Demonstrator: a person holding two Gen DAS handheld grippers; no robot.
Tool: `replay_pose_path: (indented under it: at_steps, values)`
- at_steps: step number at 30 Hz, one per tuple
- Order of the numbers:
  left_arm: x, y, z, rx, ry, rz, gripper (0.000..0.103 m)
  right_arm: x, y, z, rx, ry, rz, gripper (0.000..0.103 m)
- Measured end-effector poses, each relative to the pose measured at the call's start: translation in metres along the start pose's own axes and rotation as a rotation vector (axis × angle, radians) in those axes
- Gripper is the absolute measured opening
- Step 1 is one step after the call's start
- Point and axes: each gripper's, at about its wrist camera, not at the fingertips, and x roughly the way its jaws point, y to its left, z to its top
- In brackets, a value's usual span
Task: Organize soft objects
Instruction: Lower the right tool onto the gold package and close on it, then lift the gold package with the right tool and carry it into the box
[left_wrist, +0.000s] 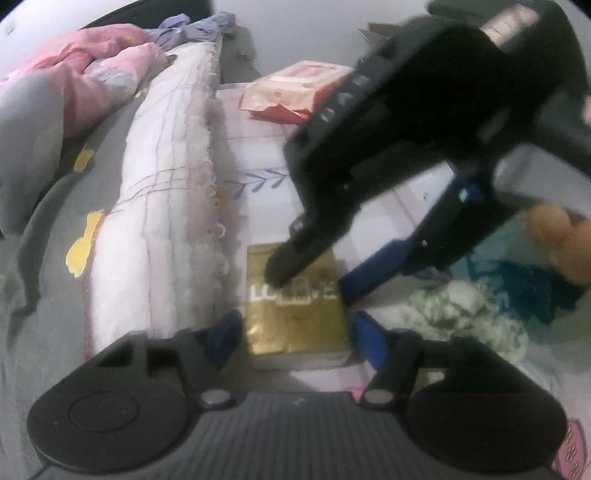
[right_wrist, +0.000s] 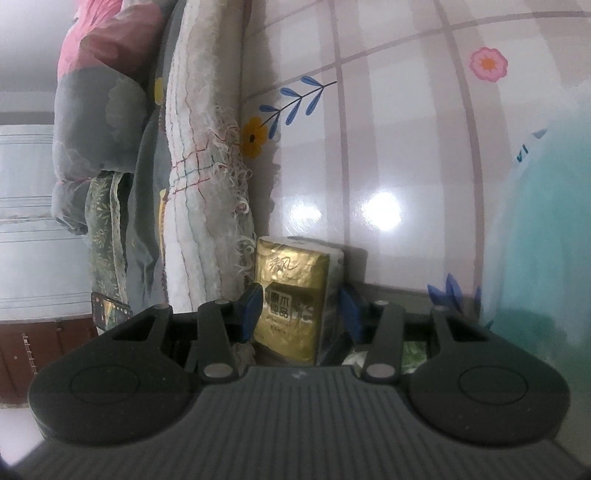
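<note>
A gold tissue pack (left_wrist: 295, 314) lies on the flowered tablecloth (left_wrist: 258, 155) beside a folded white quilt (left_wrist: 162, 206). My left gripper (left_wrist: 295, 341) is open, its blue pads on either side of the pack's near end. My right gripper (left_wrist: 310, 282) comes in from the upper right and is open over the pack's far end. In the right wrist view the right gripper (right_wrist: 301, 314) straddles the gold pack (right_wrist: 291, 299), with a gap on the right side.
A pink tissue pack (left_wrist: 295, 92) lies farther back. Pink and grey bedding (left_wrist: 74, 92) is piled at left. A white-green crumpled cloth (left_wrist: 469, 314), blue cloth (left_wrist: 535, 284) and an orange plush (left_wrist: 561, 236) lie at right. A teal object (right_wrist: 539, 240) fills the right.
</note>
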Motion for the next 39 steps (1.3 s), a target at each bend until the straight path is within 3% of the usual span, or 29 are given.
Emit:
replay_pose_path:
  at_steps: [2,11,16,22,27,32,39]
  values:
    - [-0.003,0.001,0.001,0.001,-0.010,0.012,0.054,0.002,0.003,-0.002,-0.020,-0.003,0.001,0.045]
    - [-0.055,-0.006,0.003,0.013,-0.102,0.073,0.054,-0.026,0.024,-0.023,-0.090,-0.030,0.055,0.040]
    - [-0.099,-0.027,0.007,0.060,-0.211,0.114,0.054,-0.070,0.038,-0.053,-0.157,-0.138,0.132,0.040]
    - [-0.137,-0.081,0.018,0.177,-0.311,0.100,0.054,-0.138,0.024,-0.091,-0.184,-0.293,0.192,0.040]
    - [-0.151,-0.152,0.037,0.292,-0.377,0.001,0.054,-0.214,-0.023,-0.119,-0.136,-0.435,0.195,0.040]
    - [-0.150,-0.233,0.054,0.419,-0.408,-0.147,0.054,-0.287,-0.089,-0.145,-0.037,-0.555,0.158,0.040]
    - [-0.125,-0.321,0.083,0.483,-0.302,-0.393,0.054,-0.358,-0.181,-0.177,0.116,-0.645,0.057,0.037]
